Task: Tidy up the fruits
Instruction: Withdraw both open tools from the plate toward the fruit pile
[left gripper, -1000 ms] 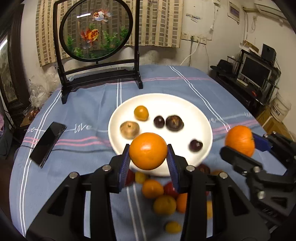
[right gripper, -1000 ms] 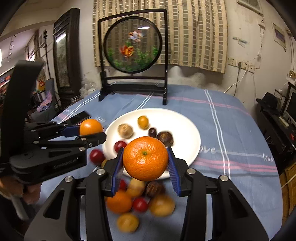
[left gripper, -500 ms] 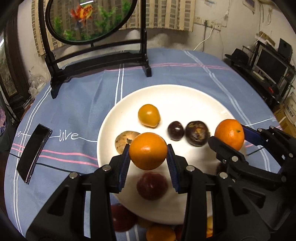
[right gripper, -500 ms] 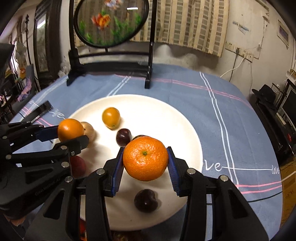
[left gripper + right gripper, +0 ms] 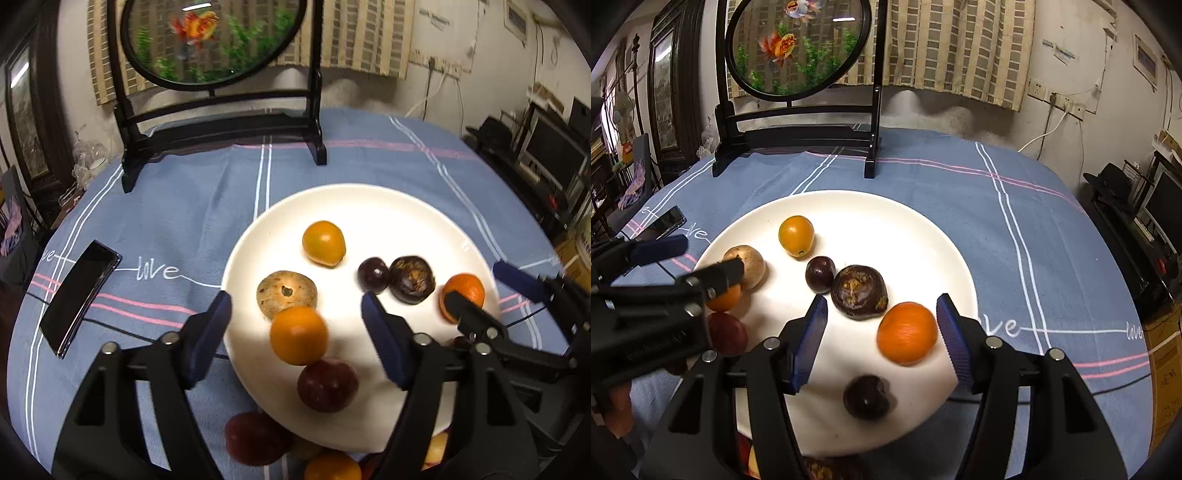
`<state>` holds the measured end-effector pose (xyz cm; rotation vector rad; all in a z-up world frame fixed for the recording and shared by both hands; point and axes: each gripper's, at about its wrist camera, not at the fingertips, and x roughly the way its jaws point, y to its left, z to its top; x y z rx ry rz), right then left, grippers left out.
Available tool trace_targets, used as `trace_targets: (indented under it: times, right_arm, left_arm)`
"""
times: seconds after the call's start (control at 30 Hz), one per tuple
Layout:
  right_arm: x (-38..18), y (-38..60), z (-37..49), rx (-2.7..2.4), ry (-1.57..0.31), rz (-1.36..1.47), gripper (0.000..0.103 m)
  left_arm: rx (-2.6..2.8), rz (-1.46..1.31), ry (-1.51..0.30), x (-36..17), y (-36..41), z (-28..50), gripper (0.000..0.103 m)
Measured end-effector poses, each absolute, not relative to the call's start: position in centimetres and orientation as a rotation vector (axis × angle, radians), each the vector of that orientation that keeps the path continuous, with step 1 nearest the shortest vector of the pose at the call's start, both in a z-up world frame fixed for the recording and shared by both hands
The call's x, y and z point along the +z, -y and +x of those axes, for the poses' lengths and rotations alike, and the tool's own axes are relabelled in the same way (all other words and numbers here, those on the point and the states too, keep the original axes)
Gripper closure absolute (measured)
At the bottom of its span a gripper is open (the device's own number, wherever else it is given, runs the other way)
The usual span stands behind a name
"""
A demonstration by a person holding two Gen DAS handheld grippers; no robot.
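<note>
A white plate [image 5: 388, 210] [image 5: 886, 214] on the blue cloth holds several fruits. My left gripper [image 5: 295, 332] is open over the plate's near left part; an orange [image 5: 298, 335] lies free between its fingers, next to a tan round fruit [image 5: 286, 292] and a dark red plum [image 5: 327, 384]. My right gripper [image 5: 882, 328] is open over the plate's near right part; a second orange [image 5: 907, 332] lies free between its fingers, beside a dark wrinkled fruit [image 5: 859, 291]. A yellow-orange fruit [image 5: 796, 235] and small dark fruits [image 5: 820, 274] also lie on the plate.
More fruits [image 5: 255, 437] lie on the cloth at the plate's near edge. A black phone [image 5: 79, 291] lies at the left. A round goldfish screen on a black stand [image 5: 218, 122] stands at the table's back. Shelves and monitors [image 5: 554, 147] are at the right.
Both grippers moved forward and down over the plate, then opened. Each orange has left its jaws and now lies on the plate.
</note>
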<state>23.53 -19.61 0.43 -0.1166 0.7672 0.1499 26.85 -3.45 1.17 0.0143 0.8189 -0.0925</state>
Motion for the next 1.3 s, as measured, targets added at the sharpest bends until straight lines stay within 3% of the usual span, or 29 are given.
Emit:
trace_targets:
  times: [0.43, 0.9, 1.3]
  right_arm:
    - [2.4, 21.6, 16.2, 0.163, -0.736, -0.073, 0.040]
    - [-1.0, 22.7, 8.0, 0.191, -0.800, 0.026, 0.039]
    - [-2.4, 20.6, 5.3, 0.255, -0.844, -0.049, 0.039]
  left_arm:
    - [-0.112, -0.004, -0.789, 3.3, 1.7, 20.3, 0.014]
    - [-0.139, 0.083, -0.783, 0.5, 1.2, 10.3, 0.012]
    - [-0.159, 0.070, -0.850, -2.4, 0.9, 8.1, 0.011]
